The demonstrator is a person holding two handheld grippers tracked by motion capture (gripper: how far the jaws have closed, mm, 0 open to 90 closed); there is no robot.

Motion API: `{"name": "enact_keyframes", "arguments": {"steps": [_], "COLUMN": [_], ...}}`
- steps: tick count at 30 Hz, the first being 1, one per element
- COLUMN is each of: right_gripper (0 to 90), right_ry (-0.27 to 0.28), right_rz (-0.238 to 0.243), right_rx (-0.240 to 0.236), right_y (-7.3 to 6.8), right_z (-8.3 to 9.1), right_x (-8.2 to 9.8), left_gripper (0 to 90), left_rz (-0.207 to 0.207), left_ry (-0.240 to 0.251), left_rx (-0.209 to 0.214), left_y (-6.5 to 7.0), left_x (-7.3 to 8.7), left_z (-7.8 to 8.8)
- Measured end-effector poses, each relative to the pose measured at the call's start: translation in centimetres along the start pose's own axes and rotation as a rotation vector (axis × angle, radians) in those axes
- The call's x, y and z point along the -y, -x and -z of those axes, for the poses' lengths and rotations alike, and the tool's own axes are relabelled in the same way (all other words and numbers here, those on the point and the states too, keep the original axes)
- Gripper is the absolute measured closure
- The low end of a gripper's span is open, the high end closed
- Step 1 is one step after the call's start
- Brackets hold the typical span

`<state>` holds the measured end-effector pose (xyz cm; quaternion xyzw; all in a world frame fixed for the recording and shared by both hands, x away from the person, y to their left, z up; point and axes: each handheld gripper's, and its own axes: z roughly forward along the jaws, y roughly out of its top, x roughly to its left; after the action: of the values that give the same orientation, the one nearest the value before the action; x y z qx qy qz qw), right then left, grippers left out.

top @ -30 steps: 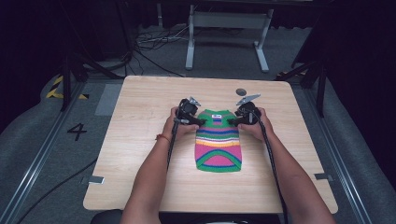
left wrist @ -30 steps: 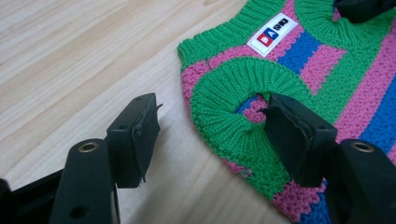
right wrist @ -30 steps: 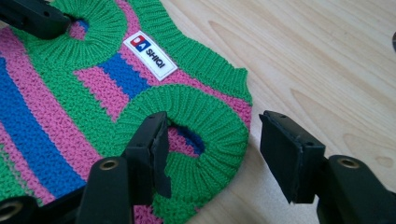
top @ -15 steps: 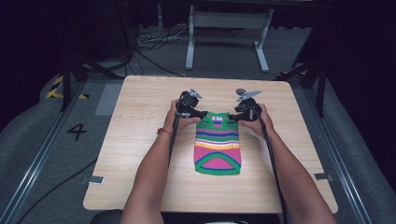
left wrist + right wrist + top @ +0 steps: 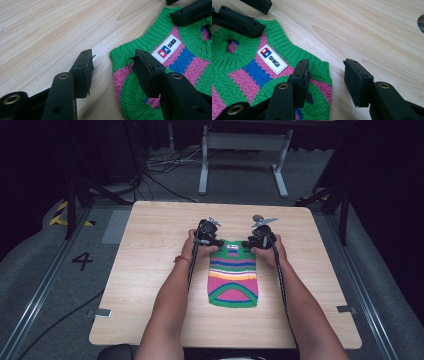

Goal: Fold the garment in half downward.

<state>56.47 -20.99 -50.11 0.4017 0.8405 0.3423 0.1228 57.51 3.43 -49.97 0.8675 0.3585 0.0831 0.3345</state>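
A small knitted sweater (image 5: 233,275) in green, pink and blue stripes lies flat on the wooden table (image 5: 150,250), its white label (image 5: 167,48) near the collar. My left gripper (image 5: 217,244) sits at its top left corner. The jaws (image 5: 113,56) straddle that corner, one over bare wood and one over the knit, and have just been closing without pressing on it. My right gripper (image 5: 248,244) is at the top right corner. Its jaws (image 5: 325,66) have also just been closing, with the green edge (image 5: 322,68) loose between them.
A small grey round thing (image 5: 258,218) lies on the table just behind the right gripper. Beyond the far edge stand a metal frame (image 5: 240,150) and loose cables (image 5: 165,165) on the floor. Both forearms reach in from the near edge.
The left hand has shifted a little toward the far side of the table. The right hand and the sweater stay where they were.
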Motion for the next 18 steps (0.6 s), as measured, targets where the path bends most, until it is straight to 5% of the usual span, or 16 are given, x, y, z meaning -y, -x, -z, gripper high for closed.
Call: {"name": "enact_keyframes", "arguments": {"steps": [3,7,8,10,18], "right_gripper": [67.3,75.0,78.6,80.0,83.9], "right_ry": [-0.007,-0.013,-0.024,-0.027,-0.020], "right_rz": [0.004,-0.008,0.003,0.010,0.039], "right_rx": [-0.026,-0.040,-0.037,-0.037,-0.031], "right_y": [0.0,-0.4,-0.6,-0.7,-1.0], "right_z": [0.0,0.0,0.0,0.0,0.2], "right_x": [-0.1,-0.2,-0.3,-0.4,-0.5], "left_gripper": [49.7,65.2,75.2,77.3,83.3], "left_rz": [0.000,-0.001,0.005,0.003,-0.088], "left_ry": [0.012,0.021,0.021,0.020,0.006], "left_rx": [0.003,0.057,0.075,0.080,0.009], "left_y": [0.0,0.2,0.3,0.3,1.5], "left_x": [0.1,0.3,0.3,0.3,-0.2], "left_z": [0.0,0.1,0.1,0.1,0.5]}}
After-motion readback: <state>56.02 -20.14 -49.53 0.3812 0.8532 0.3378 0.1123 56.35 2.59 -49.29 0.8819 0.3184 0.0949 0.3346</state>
